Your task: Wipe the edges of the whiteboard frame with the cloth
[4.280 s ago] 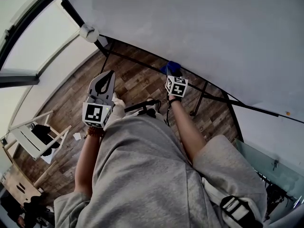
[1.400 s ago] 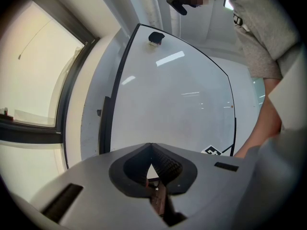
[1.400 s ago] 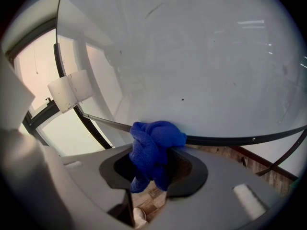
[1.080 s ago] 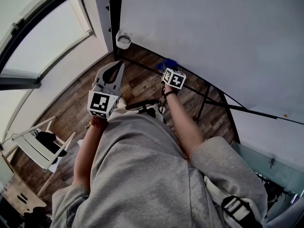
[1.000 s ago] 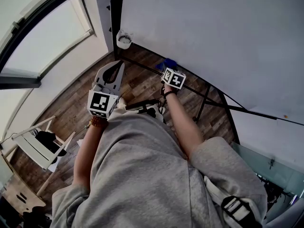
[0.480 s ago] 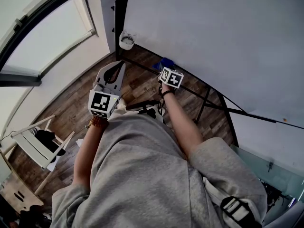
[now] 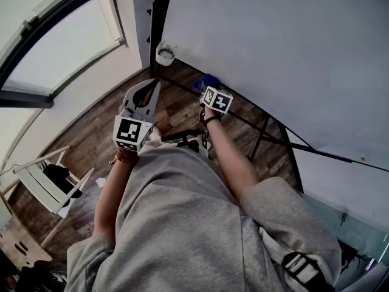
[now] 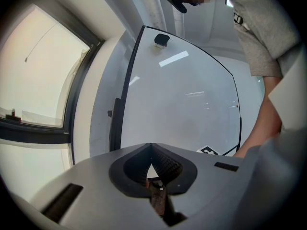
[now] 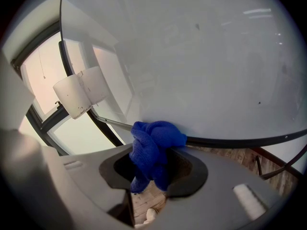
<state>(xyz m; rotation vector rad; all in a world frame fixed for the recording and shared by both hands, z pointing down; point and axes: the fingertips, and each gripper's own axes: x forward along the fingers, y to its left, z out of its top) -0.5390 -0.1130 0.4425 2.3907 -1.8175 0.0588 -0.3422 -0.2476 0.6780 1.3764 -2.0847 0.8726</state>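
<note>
At the tips of the right gripper (image 9: 154, 153), the blue cloth (image 9: 158, 133) is being pinched between the jaws, its bunched end pressing on the whiteboard frame (image 9: 230, 141) just ahead. Left of it, the left gripper (image 8: 152, 152) is hanging clear of that frame, jaws meeting on nothing.

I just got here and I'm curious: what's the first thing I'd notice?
The bright blue cloth, pinched in the right gripper, touches the black bottom frame. The big whiteboard fills the view above it. The left gripper is shut and empty, off to the left.
</note>
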